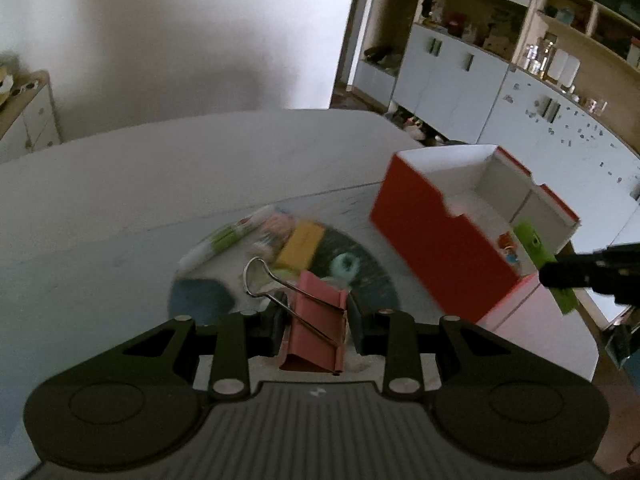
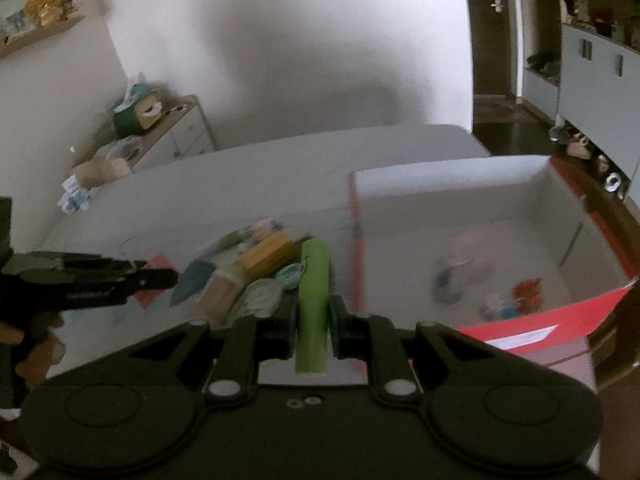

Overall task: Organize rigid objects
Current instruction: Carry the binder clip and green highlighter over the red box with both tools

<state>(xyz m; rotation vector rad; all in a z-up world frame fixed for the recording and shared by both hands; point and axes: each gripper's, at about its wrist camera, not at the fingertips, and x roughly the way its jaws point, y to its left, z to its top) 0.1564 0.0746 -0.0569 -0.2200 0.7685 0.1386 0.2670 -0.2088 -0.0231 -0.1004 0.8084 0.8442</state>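
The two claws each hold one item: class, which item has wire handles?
The pink binder clip in the left claw: silver wire loops fold over it. The right claw grips a plain green stick, without wire.

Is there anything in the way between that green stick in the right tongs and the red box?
Nothing visible blocks it. The green stick, gripped in the right tongs, sits beside the red box's near wall, and the box top is open, with a few small items on its floor.

Plain white wall (image 1: 180,40); white-fronted wooden shelving (image 1: 500,52); low drawer cabinet (image 2: 176,136); dark wood floor (image 2: 516,132).
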